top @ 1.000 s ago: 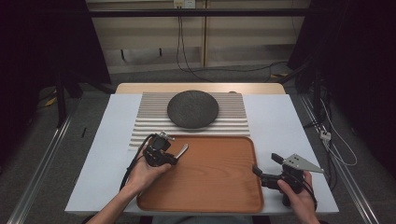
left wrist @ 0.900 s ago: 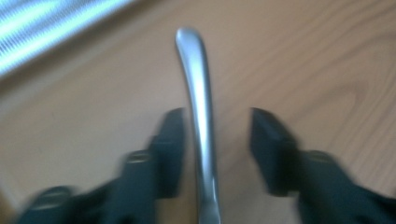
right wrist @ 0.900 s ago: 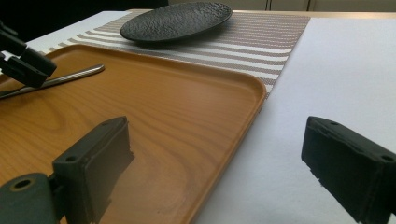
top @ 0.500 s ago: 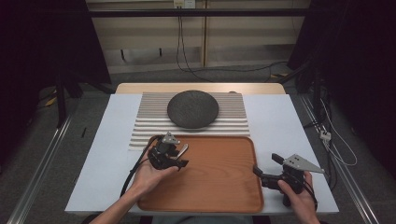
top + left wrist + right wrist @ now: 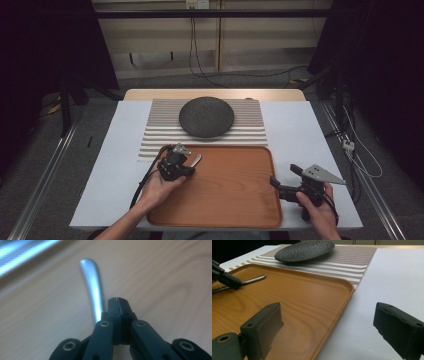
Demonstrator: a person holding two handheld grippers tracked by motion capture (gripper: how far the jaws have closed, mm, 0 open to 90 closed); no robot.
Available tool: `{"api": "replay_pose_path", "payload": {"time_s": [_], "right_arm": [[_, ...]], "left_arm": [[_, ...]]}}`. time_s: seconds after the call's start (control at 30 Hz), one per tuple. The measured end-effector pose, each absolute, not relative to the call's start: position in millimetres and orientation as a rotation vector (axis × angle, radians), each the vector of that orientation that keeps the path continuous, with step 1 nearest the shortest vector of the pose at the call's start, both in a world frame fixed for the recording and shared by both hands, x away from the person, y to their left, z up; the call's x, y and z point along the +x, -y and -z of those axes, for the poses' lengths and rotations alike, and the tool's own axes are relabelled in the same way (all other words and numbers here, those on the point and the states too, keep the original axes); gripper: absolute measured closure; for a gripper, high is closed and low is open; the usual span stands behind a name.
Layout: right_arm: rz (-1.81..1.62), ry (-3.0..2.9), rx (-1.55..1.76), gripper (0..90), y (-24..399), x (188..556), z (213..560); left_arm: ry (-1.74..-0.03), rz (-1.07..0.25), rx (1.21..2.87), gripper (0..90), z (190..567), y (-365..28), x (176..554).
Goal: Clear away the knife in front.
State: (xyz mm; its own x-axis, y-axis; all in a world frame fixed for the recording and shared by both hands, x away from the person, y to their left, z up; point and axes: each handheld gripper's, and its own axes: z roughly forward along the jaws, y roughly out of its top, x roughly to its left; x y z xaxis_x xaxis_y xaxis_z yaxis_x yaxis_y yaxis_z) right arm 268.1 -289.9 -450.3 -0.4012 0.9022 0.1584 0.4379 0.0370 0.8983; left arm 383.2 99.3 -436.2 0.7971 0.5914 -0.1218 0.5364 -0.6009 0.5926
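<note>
A silver utensil handle [image 5: 196,160] lies on the wooden tray [image 5: 230,200] near its far left corner. My left gripper [image 5: 189,170] rests on the tray right by it. In the left gripper view the jaws have just been closing and now meet pad to pad [image 5: 117,298]. Nothing sits between them, and the handle [image 5: 91,282] runs along their left side. The right gripper view shows that handle [image 5: 252,280] too. My right gripper [image 5: 284,175] stands open at the tray's right edge [image 5: 348,290], with one jaw over the wood and one over the white table [image 5: 329,315].
A dark round plate [image 5: 206,116] sits on a striped placemat [image 5: 250,130] just beyond the tray. White tabletop [image 5: 300,130] lies to the right of the tray and mat. Cables trail on the floor behind the table.
The left gripper's jaws opened wider by the handle, then shut. The left hand shifted slightly onto the tray. The right hand has stayed put.
</note>
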Motion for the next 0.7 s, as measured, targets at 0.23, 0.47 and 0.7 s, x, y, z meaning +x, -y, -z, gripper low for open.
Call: {"api": "replay_pose_path", "payload": {"time_s": [0.23,0.47,0.7], "right_arm": [[-1.338,-1.856,1.349,8.1,291.0,267.3,450.2],[-1.347,-1.869,1.332,8.1,289.6,267.7,449.8],[-1.351,-1.872,1.33,8.1,291.0,266.6,449.1]], "left_arm": [[-0.817,-0.179,2.386,90.0,434.9,-96.4,380.7],[-0.852,-0.119,2.386,90.0,433.5,-101.1,384.7],[-0.851,-0.131,2.39,90.0,433.0,-104.0,384.4]]}}
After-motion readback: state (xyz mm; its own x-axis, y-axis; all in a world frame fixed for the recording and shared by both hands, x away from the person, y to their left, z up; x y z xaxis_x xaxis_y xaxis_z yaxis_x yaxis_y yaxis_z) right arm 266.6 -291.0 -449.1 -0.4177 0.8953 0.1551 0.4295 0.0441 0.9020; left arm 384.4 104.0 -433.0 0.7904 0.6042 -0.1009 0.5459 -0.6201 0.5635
